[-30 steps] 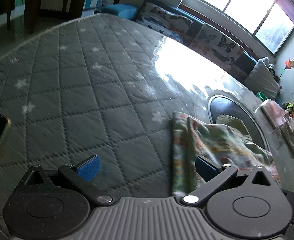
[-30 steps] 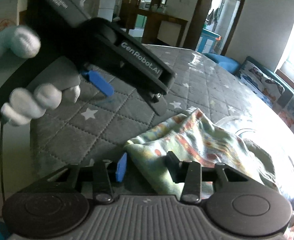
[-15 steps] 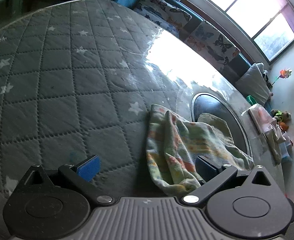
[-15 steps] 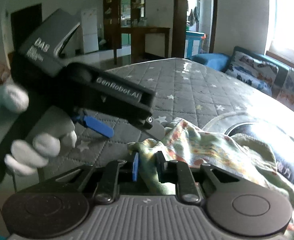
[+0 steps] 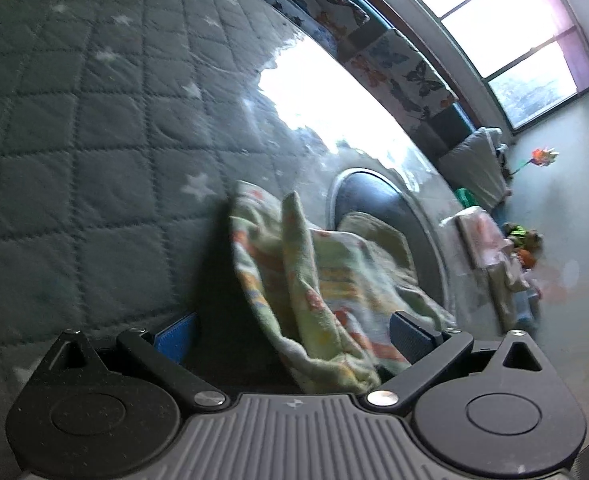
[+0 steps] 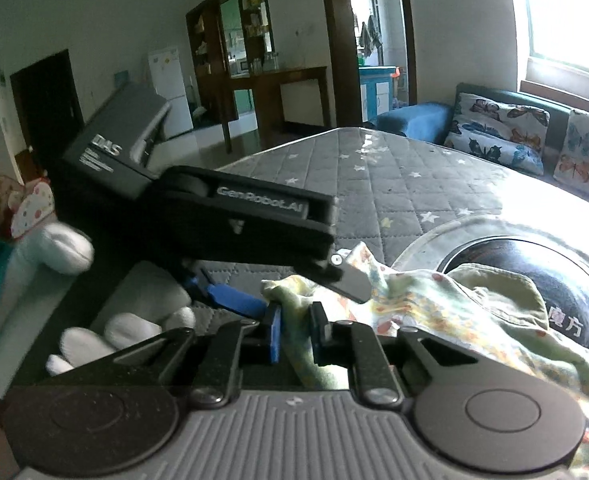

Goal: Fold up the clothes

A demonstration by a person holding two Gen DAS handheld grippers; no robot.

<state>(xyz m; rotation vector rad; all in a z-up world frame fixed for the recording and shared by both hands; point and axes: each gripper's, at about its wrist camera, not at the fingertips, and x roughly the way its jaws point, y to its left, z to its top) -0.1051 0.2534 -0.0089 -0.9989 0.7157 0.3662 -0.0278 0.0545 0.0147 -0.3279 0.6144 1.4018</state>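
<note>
Clothes first: we see one patterned garment (image 6: 426,304) — pale green with orange prints — crumpled on the grey quilted mattress (image 5: 94,140), beside the dark round disc (image 6: 534,276) on that mattress and partly draped over the disc's rim. Our right gripper (image 6: 296,334) is clamped on a bunched edge of the garment, lifting it off the mattress. Our left gripper (image 5: 294,338) stands wide apart, fingers either side of that raised fold — gripping nothing. A white-gloved hand (image 6: 106,320) holds the left gripper. Beyond the mattress sits a sofa with butterfly cushions (image 6: 498,132).
</note>
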